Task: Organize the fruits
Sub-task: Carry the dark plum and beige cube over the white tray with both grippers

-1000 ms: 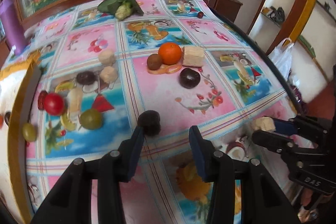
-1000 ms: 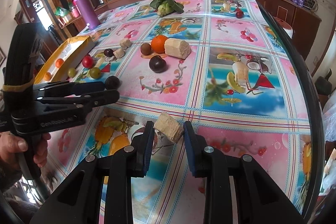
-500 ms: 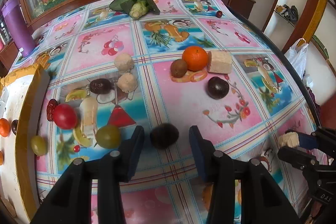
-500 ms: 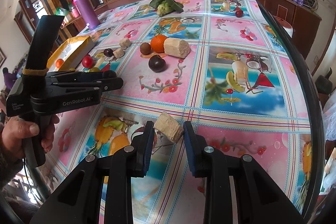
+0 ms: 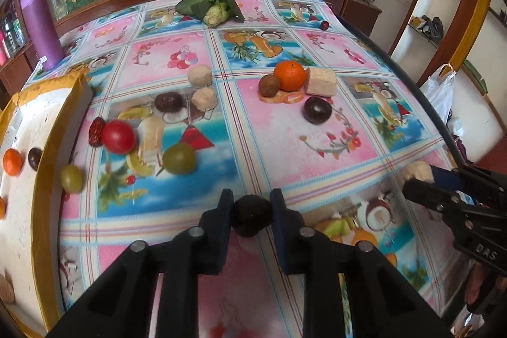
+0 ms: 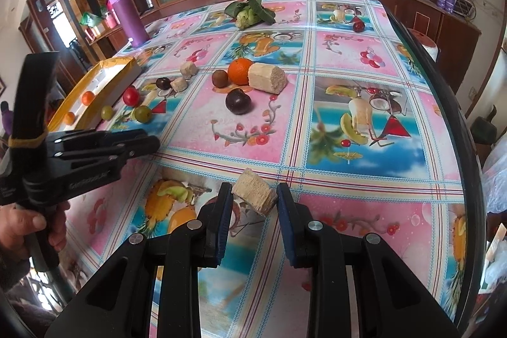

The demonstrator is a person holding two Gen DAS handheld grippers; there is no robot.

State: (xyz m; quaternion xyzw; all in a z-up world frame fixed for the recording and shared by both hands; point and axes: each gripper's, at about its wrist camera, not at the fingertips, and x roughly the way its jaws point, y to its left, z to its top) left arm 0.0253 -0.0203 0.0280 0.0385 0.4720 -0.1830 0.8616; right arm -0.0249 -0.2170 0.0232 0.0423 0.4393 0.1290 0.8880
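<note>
My left gripper is shut on a dark round fruit held just above the tablecloth near the front. My right gripper is shut on a beige cut chunk; it also shows at the right of the left wrist view. Loose on the table lie an orange, a brown kiwi-like fruit, a dark plum, a big beige chunk, a red tomato, green fruits and small beige chunks.
A yellow-rimmed white tray at the left holds small orange and dark fruits. A purple bottle stands at the back left, leafy greens at the back. The table's dark edge runs along the right.
My left gripper closed around the dark fruit, which was between open fingers half a second ago. The right gripper kept its beige chunk and stayed put.
</note>
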